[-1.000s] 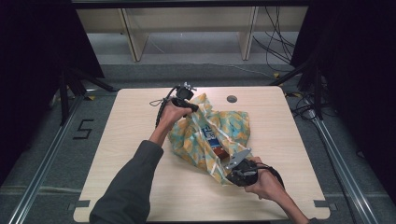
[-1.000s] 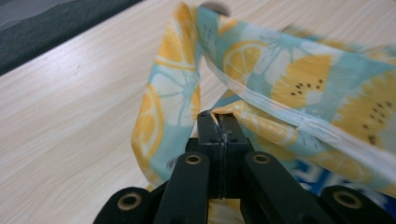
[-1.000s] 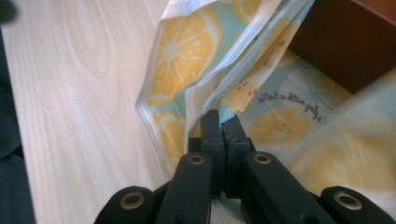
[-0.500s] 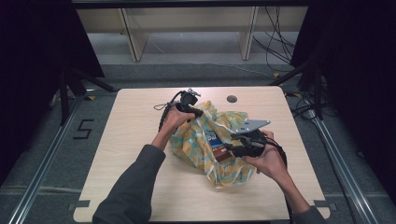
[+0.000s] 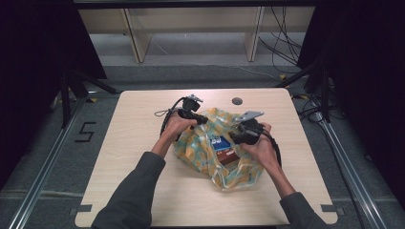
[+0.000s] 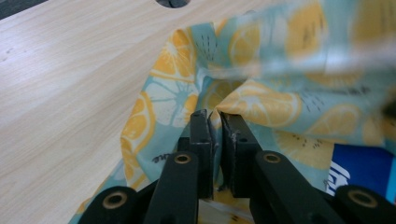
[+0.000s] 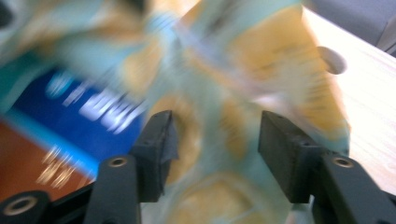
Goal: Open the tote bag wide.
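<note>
The wooden table (image 5: 143,157) is carrying a lemon-print cloth (image 5: 210,148), which is lying crumpled between the two claws, touching both. A blue and brown box (image 5: 223,149) is sitting in the cloth just beside the right claw (image 7: 212,140), whose jaws are standing apart with blurred fabric between them. The left claw (image 6: 215,122) is clamping a fold of the cloth's edge.

A pale wood-grain desk (image 5: 133,157) with rounded corners is seen from above, with a round dark hole (image 5: 237,101) set near its far edge. A crumpled cloth (image 5: 210,162) printed with orange slices on light blue is spread on its middle. What appears to be a blue and brown box (image 5: 224,149) is partly wrapped in it.
</note>
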Tool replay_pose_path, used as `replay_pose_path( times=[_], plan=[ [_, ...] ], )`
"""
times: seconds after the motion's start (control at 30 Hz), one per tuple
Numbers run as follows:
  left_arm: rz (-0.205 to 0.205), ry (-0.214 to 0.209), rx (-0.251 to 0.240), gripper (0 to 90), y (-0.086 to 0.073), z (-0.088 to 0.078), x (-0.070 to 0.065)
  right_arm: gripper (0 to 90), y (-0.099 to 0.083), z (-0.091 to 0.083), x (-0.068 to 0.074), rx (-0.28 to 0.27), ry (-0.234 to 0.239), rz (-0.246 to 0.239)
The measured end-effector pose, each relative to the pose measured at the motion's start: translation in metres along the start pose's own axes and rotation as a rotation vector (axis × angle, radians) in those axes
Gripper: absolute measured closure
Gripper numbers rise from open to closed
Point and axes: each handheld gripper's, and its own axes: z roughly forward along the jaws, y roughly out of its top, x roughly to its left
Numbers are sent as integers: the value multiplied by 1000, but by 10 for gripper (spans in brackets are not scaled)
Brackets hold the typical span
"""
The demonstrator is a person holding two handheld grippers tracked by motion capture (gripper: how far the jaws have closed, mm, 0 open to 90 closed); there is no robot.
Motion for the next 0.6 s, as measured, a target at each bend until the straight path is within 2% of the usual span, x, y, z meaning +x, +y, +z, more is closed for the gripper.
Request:
replay_pose_path(
  times=[0.1, 0.13, 0.17, 0.2, 0.27, 0.3, 0.33, 0.37, 0.4, 0.47, 0.53, 0.57, 0.6],
  plan=[
    [26, -12, 2, 830, -1, -3, -3, 575, -2, -1, -24, -27, 19, 78],
    [43, -19, 15, 832, -1, -4, -3, 579, -6, 0, -32, -20, 10, 100],
    [32, -16, 3, 832, -2, -4, -5, 575, -10, 1, -38, 1, 3, 114],
    [46, -25, 15, 831, -1, -5, -4, 566, -15, 3, -45, 14, -3, 124],
    [31, -24, -10, 832, -1, -6, -5, 555, -24, 5, -55, 44, -9, 155],
    [47, -30, 3, 832, -1, -7, -4, 553, -28, 4, -57, 57, -12, 194],
    [34, -26, -13, 832, -2, -6, -6, 553, -31, 4, -61, 57, -2, 185],
    [34, -28, -9, 831, -2, -7, -7, 552, -32, -1, -62, 53, 12, 211],
    [35, -25, -14, 831, -1, -7, -7, 553, -30, -6, -62, 33, 15, 199],
    [28, -26, -21, 832, -1, -8, -7, 552, -22, -24, -53, 20, 24, 188],
    [37, -27, -16, 832, 0, -10, -7, 535, -16, -36, -40, -43, 78, 122],
    [30, -24, -25, 832, 0, -10, -8, 530, -14, -39, -30, -52, 110, 103],
    [34, -25, -25, 832, 1, -11, -8, 520, -10, -42, -19, -29, 138, 100]
  ],
)
